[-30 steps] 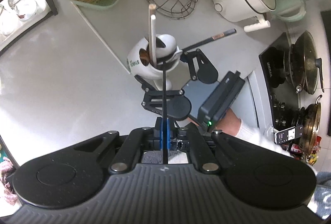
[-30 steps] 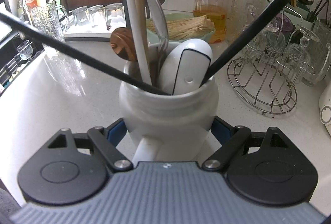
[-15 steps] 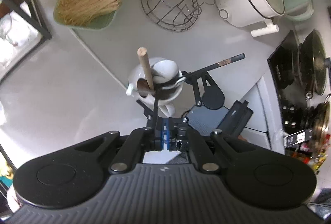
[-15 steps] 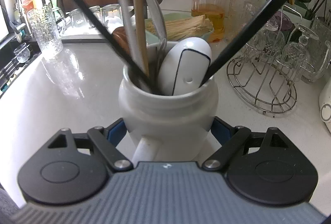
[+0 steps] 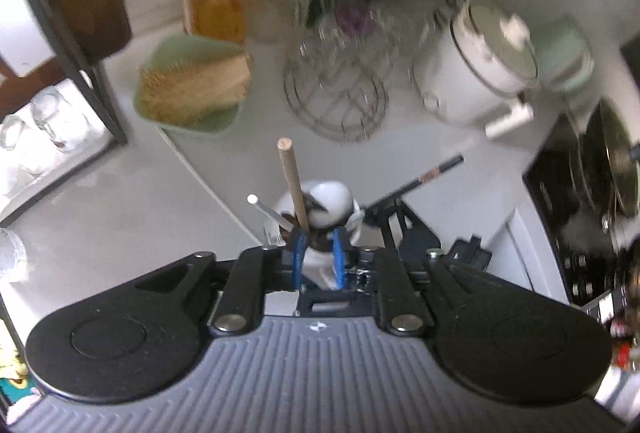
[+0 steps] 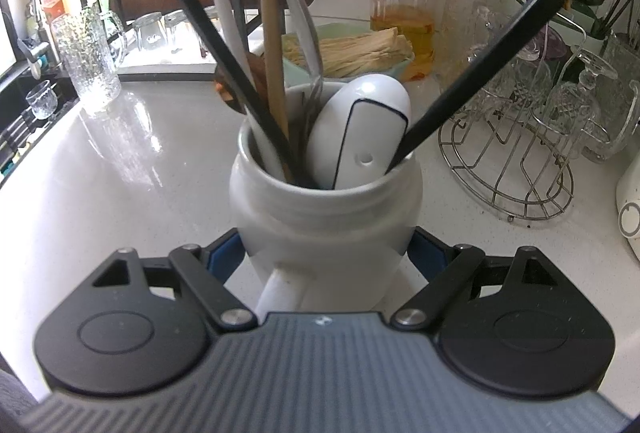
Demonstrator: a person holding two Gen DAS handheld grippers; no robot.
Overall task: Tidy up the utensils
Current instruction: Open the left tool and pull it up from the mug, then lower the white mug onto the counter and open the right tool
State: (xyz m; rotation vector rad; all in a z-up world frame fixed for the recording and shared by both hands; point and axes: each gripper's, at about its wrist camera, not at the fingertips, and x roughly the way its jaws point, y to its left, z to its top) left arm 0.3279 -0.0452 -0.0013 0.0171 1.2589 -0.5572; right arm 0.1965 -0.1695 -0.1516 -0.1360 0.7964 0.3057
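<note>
White countertop (image 6: 120,161) carries the utensil crock (image 6: 326,209), which is clamped by the right gripper (image 6: 326,261). Above its mouth, the left gripper (image 5: 316,257) is opening, nothing pinched. A black chopstick (image 6: 224,45) just dropped in could be snagged, tipping the crock.

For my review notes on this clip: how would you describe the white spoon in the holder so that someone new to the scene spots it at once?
Find the white ceramic utensil jar on the pale countertop, clamped by the right gripper. Among its thin sticks, the white spoon leans at the right of the opening. It is the only broad, rounded piece, glossy white with a thin dark outline and a small hole.
</note>
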